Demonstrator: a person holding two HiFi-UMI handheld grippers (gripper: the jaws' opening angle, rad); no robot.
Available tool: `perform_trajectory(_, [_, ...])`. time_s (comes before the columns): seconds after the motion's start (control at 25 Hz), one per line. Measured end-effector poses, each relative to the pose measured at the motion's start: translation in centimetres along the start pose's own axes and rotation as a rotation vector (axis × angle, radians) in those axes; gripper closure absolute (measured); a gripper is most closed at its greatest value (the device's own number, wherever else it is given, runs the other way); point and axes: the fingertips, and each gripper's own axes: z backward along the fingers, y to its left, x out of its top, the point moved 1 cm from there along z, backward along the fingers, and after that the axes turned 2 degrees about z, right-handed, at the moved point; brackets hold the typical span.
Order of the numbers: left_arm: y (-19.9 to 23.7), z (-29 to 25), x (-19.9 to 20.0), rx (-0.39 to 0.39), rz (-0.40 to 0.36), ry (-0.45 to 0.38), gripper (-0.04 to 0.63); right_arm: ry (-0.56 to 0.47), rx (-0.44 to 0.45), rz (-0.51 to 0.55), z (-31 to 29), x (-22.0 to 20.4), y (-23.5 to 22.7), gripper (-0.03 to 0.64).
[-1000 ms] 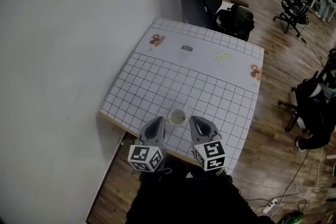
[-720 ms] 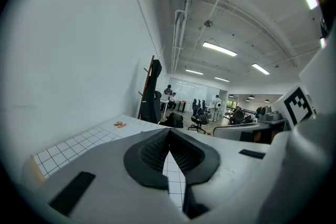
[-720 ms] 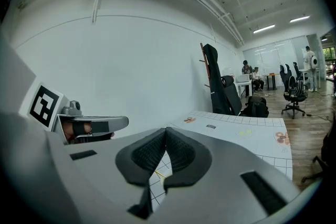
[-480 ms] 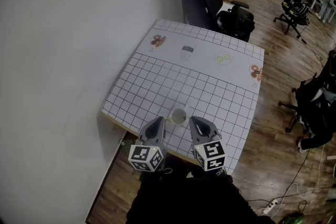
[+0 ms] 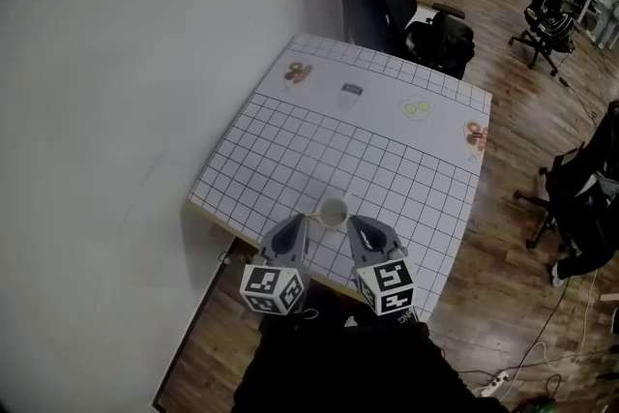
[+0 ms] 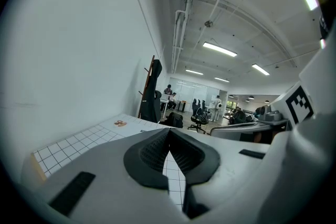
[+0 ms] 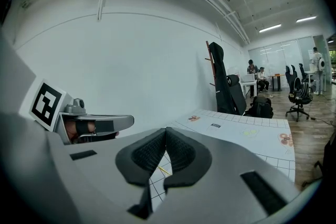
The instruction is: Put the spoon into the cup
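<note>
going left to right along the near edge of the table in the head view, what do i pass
left gripper → cup → right gripper

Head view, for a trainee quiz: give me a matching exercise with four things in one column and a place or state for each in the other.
Things:
1 cup
2 left gripper
3 right gripper
4 black chair

Places or states:
A past the far edge of the table
B fingers shut, left of the cup
C on the table, close to its near edge
D fingers shut, right of the cup

Pairs: 1-C, 2-B, 3-D, 4-A
</note>
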Motion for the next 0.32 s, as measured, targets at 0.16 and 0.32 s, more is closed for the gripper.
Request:
perform_trajectory(0.16, [0.13, 0.15, -0.45, 0.003, 0.009, 0.006, 0.561, 0.009, 0.013, 0.006, -0.09, -0.32, 0.42, 0.601])
perform_trajectory(0.32, [0.0, -0.01, -0.65, -0.001, 0.011, 0.008, 0.561, 0.016, 0.023, 0.012, -0.17, -0.49, 0.59, 0.601])
